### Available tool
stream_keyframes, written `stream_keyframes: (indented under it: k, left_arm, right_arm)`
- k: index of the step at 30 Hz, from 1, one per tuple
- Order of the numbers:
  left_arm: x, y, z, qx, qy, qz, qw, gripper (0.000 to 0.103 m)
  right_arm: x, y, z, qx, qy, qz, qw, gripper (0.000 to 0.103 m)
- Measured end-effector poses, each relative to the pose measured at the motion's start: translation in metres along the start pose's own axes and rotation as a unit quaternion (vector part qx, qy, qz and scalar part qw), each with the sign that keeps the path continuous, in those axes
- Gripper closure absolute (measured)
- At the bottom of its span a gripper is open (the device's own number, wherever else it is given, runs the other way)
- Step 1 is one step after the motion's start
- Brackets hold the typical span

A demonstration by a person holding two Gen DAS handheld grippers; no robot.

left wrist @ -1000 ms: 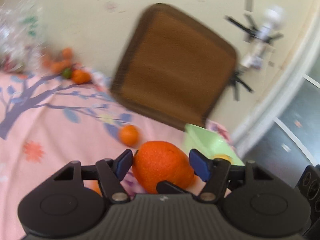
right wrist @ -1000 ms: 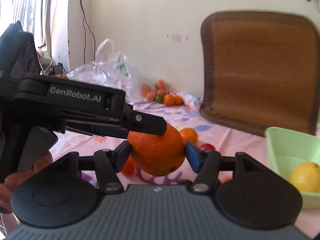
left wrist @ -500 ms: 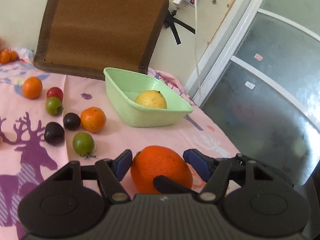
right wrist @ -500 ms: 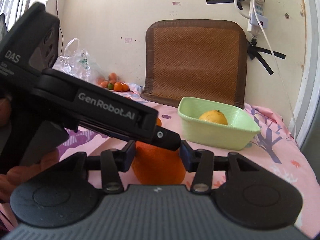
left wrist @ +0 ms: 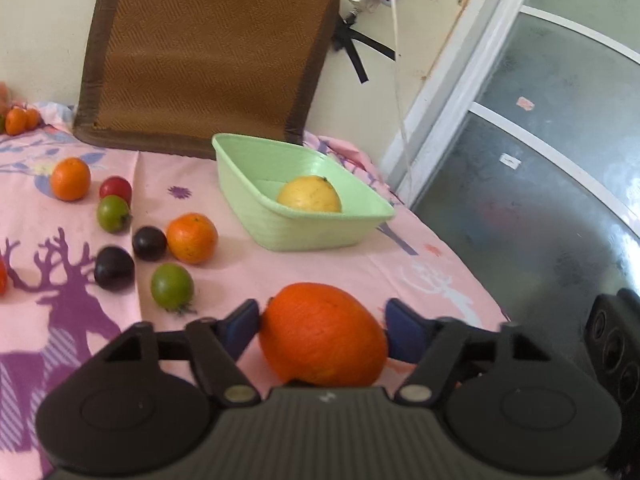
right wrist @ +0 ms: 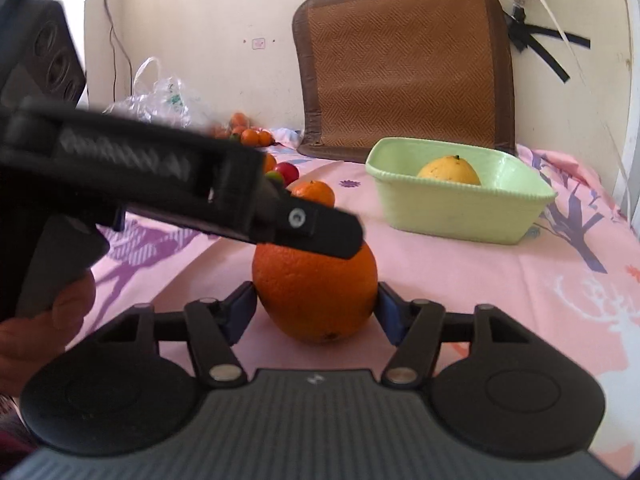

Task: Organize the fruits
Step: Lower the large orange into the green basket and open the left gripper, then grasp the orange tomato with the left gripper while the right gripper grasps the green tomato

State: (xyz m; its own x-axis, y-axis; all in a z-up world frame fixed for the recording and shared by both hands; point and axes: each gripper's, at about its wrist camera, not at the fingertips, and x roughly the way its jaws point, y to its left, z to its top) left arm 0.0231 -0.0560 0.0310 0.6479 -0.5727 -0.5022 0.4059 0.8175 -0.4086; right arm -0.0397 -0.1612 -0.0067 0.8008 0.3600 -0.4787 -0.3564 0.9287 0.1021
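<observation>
Both the left hand-held gripper [left wrist: 322, 322] and right hand-held gripper [right wrist: 316, 306] are clamping one orange [right wrist: 315, 294], presumably sharing its carry toward the green basket [right wrist: 452, 210] at 1 o'clock.

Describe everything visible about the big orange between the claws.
The big orange is a deep orange, slightly oval fruit with pebbled skin and a small dark dimple low on its front. It sits between the blue pads of both the left claw and the right claw, near the pink tablecloth. The green basket stands beyond it, apart.

Large orange [right wrist: 315, 293] on pink cloth; lemon [right wrist: 449, 169] inside green basket [right wrist: 460, 210].
</observation>
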Motion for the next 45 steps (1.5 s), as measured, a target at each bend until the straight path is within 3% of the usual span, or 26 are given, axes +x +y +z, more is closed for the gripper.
stream_keyframes:
  k: [5,7,11,15,18,20,24,25,27,30,33,36,38,43,45]
  left_arm:
    - [0.004,-0.005,0.059,0.009,-0.044,-0.009,0.9990,0.040]
    - [0.018,-0.010,0.087,0.027,-0.059,-0.011,0.9978,0.033]
    - [0.065,-0.006,0.122,0.027,-0.046,0.008,0.9985,0.033]
    - [0.100,0.009,0.129,0.012,-0.025,0.019,0.9994,0.032]
    - [0.108,0.021,0.126,-0.018,-0.019,0.013,0.9996,0.023]
    - [0.105,0.026,0.125,-0.027,-0.030,0.013,0.9991,0.021]
    - [0.063,0.036,0.130,-0.047,-0.079,-0.012,0.9956,0.021]
    - [0.047,0.039,0.128,-0.048,-0.095,-0.012,0.9942,0.021]
    - [0.012,0.041,0.119,-0.045,-0.123,-0.001,0.9914,0.021]
    - [-0.034,0.054,0.087,-0.031,-0.143,0.034,0.9887,0.021]
    - [-0.066,0.065,0.049,-0.007,-0.139,0.082,0.9869,0.021]
    - [-0.089,0.080,0.024,-0.004,-0.119,0.139,0.9831,0.021]
    - [-0.101,0.095,0.011,-0.021,-0.110,0.147,0.9828,0.021]
    - [-0.108,0.124,-0.007,-0.043,-0.098,0.196,0.9748,0.024]
    - [-0.105,0.129,-0.007,-0.046,-0.094,0.187,0.9768,0.024]
  right_arm:
    - [0.006,-0.014,0.036,-0.011,-0.052,-0.020,0.998,0.039]
    - [0.017,-0.021,0.054,-0.013,-0.084,-0.043,0.995,0.039]
    - [0.055,-0.044,0.076,0.004,-0.094,-0.087,0.992,0.039]
    - [0.082,-0.062,0.079,0.018,-0.074,-0.098,0.992,0.038]
    - [0.081,-0.064,0.074,0.006,-0.095,-0.105,0.990,0.035]
    - [0.077,-0.065,0.071,0.000,-0.128,-0.118,0.985,0.026]
    - [0.055,-0.069,0.066,0.010,-0.168,-0.115,0.979,0.028]
    - [0.049,-0.070,0.065,0.014,-0.174,-0.113,0.978,0.031]
    - [0.039,-0.070,0.064,0.022,-0.190,-0.103,0.976,0.052]
    - [0.028,-0.067,0.063,0.032,-0.202,-0.070,0.976,0.074]
    - [0.027,-0.063,0.066,0.038,-0.183,-0.014,0.982,0.081]
    - [0.035,-0.050,0.068,0.043,-0.119,0.043,0.991,0.081]
    - [0.035,-0.034,0.062,0.034,-0.084,0.071,0.993,0.081]
    - [0.033,0.009,0.044,-0.024,-0.037,0.068,0.997,0.078]
    - [0.038,0.021,0.040,-0.037,-0.022,0.059,0.997,0.076]
